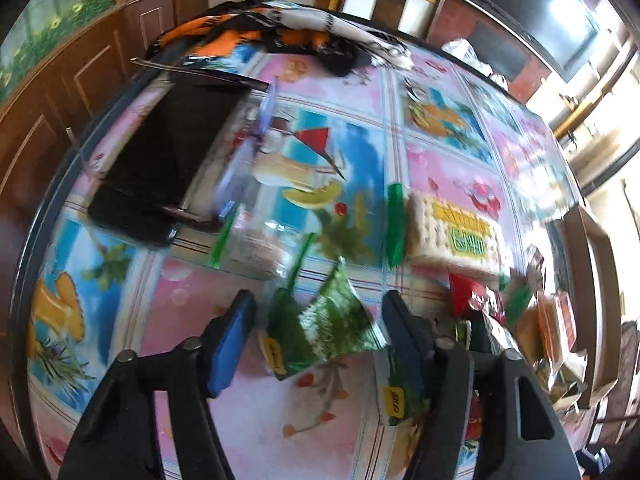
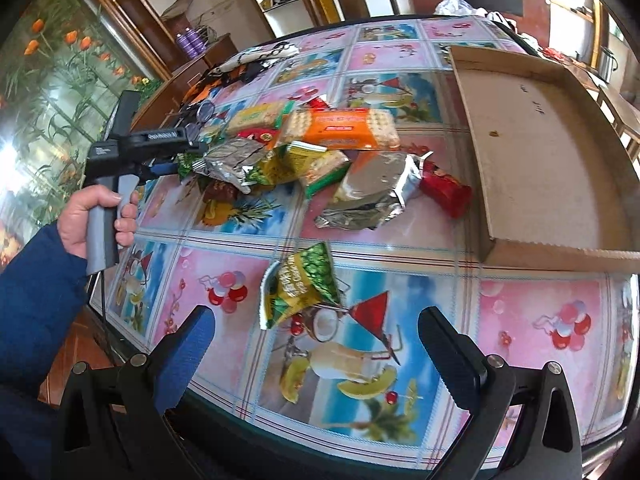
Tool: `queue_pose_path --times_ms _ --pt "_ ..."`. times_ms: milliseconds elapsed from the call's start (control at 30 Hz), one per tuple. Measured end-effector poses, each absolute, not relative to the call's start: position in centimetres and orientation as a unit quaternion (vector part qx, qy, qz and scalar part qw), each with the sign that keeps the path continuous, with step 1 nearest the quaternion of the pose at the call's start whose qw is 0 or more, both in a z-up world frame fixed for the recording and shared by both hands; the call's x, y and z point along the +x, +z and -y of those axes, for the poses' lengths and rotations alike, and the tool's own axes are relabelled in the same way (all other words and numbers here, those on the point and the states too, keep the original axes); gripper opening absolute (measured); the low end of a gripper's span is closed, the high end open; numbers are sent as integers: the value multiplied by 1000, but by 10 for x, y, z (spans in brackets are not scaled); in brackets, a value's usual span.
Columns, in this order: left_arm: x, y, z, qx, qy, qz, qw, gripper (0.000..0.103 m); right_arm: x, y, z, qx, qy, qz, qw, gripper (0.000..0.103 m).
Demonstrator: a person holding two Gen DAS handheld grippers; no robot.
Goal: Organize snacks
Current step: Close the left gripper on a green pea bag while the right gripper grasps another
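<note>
A pile of snack packets lies on the table: an orange cracker pack (image 2: 344, 130), silver foil bags (image 2: 372, 190), a red packet (image 2: 444, 188) and green-yellow packets (image 2: 316, 164). One green-yellow packet (image 2: 298, 284) lies alone, just ahead of my open right gripper (image 2: 316, 340). My left gripper (image 1: 316, 316) is open with a green packet (image 1: 324, 328) between its fingers; it also shows in the right wrist view (image 2: 168, 170) at the pile's left edge. A cracker pack (image 1: 452, 232) lies beyond it.
An open cardboard box (image 2: 532, 168) stands at the right of the pile. A black tablet (image 1: 160, 160) and a patterned cloth (image 1: 256, 36) lie at the far left of the table (image 2: 520, 320). Wooden cabinets stand behind.
</note>
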State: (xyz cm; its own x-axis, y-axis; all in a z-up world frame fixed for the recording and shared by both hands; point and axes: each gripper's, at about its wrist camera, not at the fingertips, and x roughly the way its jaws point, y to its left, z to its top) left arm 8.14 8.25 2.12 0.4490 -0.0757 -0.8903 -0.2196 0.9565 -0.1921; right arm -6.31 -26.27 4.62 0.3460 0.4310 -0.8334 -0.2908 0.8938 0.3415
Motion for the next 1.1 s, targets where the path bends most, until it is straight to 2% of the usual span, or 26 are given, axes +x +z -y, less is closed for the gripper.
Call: queue_pose_path --times_ms 233,300,467,800,900,967,1100 --pt "54 18 -72 -116 39 -510 852 51 -60 40 268 77 221 -535 811 102" --pt "38 18 -69 -114 35 -507 853 50 -59 38 265 76 226 -537 809 99" --pt "-1 18 -62 -111 21 -507 855 50 -52 29 247 59 241 -550 798 82" --pt "-50 18 -40 -89 -10 -509 856 51 -33 10 217 21 237 -560 794 82" --pt "-55 17 -36 -79 -14 -507 858 50 -33 4 211 9 231 -562 794 71" --pt "-56 18 -37 -80 -16 -506 859 49 -35 5 205 -5 231 -555 799 51" --pt "-58 20 -34 -83 -23 -501 861 44 -37 5 203 1 239 -556 796 44"
